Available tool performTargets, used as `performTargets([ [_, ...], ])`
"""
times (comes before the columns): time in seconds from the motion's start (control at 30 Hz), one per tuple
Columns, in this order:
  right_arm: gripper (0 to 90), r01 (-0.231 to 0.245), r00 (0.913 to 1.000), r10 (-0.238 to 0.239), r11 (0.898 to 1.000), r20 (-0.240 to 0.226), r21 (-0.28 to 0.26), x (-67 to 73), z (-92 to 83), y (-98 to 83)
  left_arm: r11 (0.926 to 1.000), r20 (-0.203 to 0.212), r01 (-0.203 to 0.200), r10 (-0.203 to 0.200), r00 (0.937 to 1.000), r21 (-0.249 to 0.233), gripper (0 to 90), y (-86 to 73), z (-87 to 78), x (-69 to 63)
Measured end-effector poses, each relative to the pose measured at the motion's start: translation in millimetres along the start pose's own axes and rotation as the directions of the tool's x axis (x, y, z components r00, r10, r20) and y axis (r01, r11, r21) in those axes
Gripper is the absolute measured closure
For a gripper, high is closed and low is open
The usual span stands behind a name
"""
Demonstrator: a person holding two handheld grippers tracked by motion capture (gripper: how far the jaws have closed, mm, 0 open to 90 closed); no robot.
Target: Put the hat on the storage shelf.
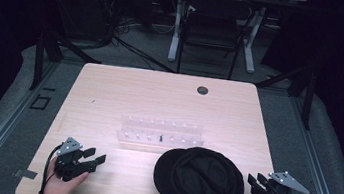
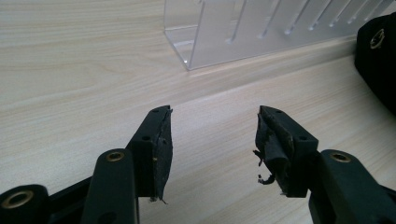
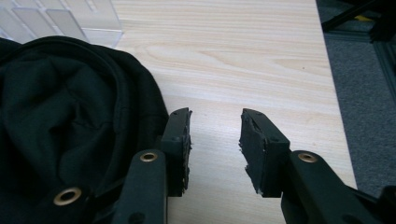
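Black fabric, a soft cap [image 1: 200,182], lies crumpled near the front edge of the wooden table [image 1: 110,94], right of centre. Just behind the cap stands a clear plastic rack [image 1: 161,135] with upright dividers. The right gripper [image 1: 255,181] rests near the front right corner, just beside the cap; its jaws stand apart with bare table between them. The left gripper [image 1: 95,156] sits near the front left corner, well apart from the cap, jaws spread and holding nothing.
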State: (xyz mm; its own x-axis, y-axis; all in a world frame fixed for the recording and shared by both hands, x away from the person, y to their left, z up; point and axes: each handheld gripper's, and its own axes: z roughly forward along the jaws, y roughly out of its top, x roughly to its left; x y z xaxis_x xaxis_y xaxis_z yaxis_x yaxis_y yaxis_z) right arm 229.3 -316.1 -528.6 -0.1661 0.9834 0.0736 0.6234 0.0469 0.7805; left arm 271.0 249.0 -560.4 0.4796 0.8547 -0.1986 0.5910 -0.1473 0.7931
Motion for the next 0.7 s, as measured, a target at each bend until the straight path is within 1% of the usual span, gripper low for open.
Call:
performTargets([
  [0.07,61.5,0.003,1.0000,-0.003,1.000,-0.007,0.008,1.5,-1.1,3.2,1.0000,0.006,-0.002,0.002,1.0000,0.000,46.0,0.1,0.0,-0.8],
  [0.1,61.2,0.001,1.0000,-0.001,1.000,-0.006,0.011,2.6,-1.8,5.0,1.0000,0.003,-0.003,0.003,1.0000,-0.005,46.0,0.1,0.3,-1.6],
  [0.17,60.5,-0.007,0.9998,0.008,1.000,-0.021,0.028,4.5,-3.6,8.8,1.0000,0.013,-0.006,0.006,0.9999,-0.004,46.0,0.3,0.2,-2.6],
  [0.2,60.5,-0.001,0.9998,0.001,0.999,-0.018,0.037,5.6,-5.2,10.2,0.9999,0.012,-0.010,0.010,0.9999,-0.007,46.0,0.4,0.2,-3.1],
  [0.27,61.4,0.016,0.9994,-0.015,0.999,-0.030,0.033,7.4,-7.7,11.9,0.9999,0.016,-0.011,0.011,0.9998,-0.005,46.0,0.6,-0.2,-3.8],
  [0.3,61.4,0.016,0.9994,-0.015,0.999,-0.030,0.033,7.4,-7.7,11.9,0.9999,0.016,-0.011,0.011,0.9998,-0.005,46.0,0.6,-0.2,-3.8],
  [0.33,63.1,0.007,0.9986,-0.005,0.999,-0.053,0.039,7.8,-9.7,13.2,0.9999,0.017,-0.013,0.013,0.9998,-0.003,46.0,0.4,-0.5,-4.3],
  [0.37,63.5,-0.012,0.9974,0.016,0.999,-0.070,0.048,7.9,-10.7,13.9,0.9999,0.020,-0.013,0.013,0.9997,-0.005,46.0,0.3,-0.6,-4.4],
  [0.4,63.6,-0.030,0.9964,0.035,0.998,-0.078,0.062,8.0,-11.4,14.9,0.9999,0.021,-0.014,0.014,0.9997,-0.005,46.0,0.3,-0.8,-4.7],
  [0.43,63.8,-0.038,0.9954,0.044,0.997,-0.085,0.069,8.0,-12.1,15.4,0.9999,0.021,-0.015,0.015,0.9997,-0.003,46.0,0.3,-1.1,-4.9],
  [0.5,65.5,-0.052,0.9947,0.059,0.995,-0.085,0.082,9.3,-13.5,16.8,0.9999,0.020,-0.015,0.015,0.9997,-0.005,46.0,0.2,-1.0,-5.0],
  [0.53,65.8,-0.070,0.9924,0.080,0.992,-0.093,0.104,9.9,-13.9,17.7,0.9999,0.020,-0.013,0.013,0.9997,-0.003,46.0,0.2,-1.1,-4.9],
  [0.57,65.8,-0.070,0.9924,0.080,0.992,-0.093,0.104,9.9,-13.9,17.7,0.9999,0.022,-0.013,0.013,0.9997,0.000,46.0,0.1,-1.0,-4.7],
  [0.6,65.7,-0.098,0.9870,0.114,0.986,-0.113,0.137,12.2,-13.7,18.9,0.9999,0.023,-0.013,0.013,0.9997,0.003,46.0,0.0,-0.8,-4.7],
  [0.63,65.7,-0.098,0.9870,0.114,0.986,-0.113,0.137,12.2,-13.7,18.9,0.9999,0.023,-0.013,0.013,0.9997,0.003,45.9,0.0,-0.8,-4.7],
  [0.7,65.2,-0.091,0.9888,0.108,0.984,-0.103,0.156,17.2,-13.1,19.4,0.9999,0.024,-0.015,0.015,0.9996,0.000,46.0,0.1,-0.8,-5.1],
])
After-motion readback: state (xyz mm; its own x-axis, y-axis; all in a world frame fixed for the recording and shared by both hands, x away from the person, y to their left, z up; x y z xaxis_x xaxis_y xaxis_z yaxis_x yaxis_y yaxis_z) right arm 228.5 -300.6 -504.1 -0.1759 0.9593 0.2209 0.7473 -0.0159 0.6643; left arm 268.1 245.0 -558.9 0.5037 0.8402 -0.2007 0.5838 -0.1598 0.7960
